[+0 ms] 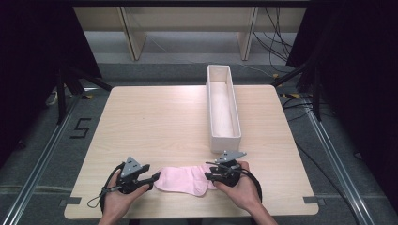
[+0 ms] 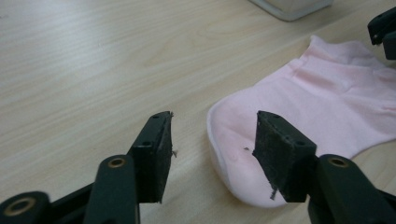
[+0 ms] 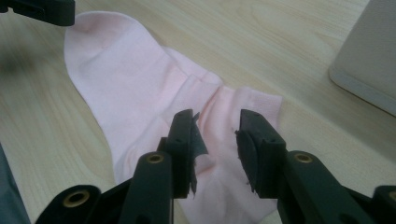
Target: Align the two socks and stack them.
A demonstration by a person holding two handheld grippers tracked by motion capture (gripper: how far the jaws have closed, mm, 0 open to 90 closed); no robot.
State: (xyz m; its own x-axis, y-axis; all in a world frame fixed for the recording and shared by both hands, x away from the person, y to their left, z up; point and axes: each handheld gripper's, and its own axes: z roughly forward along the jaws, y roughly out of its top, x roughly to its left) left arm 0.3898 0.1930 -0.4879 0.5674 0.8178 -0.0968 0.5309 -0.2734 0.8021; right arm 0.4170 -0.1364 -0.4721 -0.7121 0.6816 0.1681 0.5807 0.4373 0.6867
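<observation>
Near table edge: pink sock [image 1: 184,180] flat; 2 grippers, left gripper [image 1: 151,178] and right gripper [image 1: 210,175], jaws released, flank ends, likely poised to lift it.

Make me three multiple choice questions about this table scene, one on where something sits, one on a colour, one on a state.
1. Where is the sock?
A. In the bin
B. On the table near the front edge, between the two grippers
C. On the floor

2. What colour is the sock?
A. Pink
B. Blue
C. Black

3. How are the left gripper fingers?
A. Shut on the sock
B. Shut on nothing
C. Open, with the sock's end in the gap

Answers:
1. B, it lies flat on the table between left and right gripper; the bin stands farther back.
2. A, every view shows pale pink fabric.
3. C, the left gripper view shows a wide gap.
</observation>
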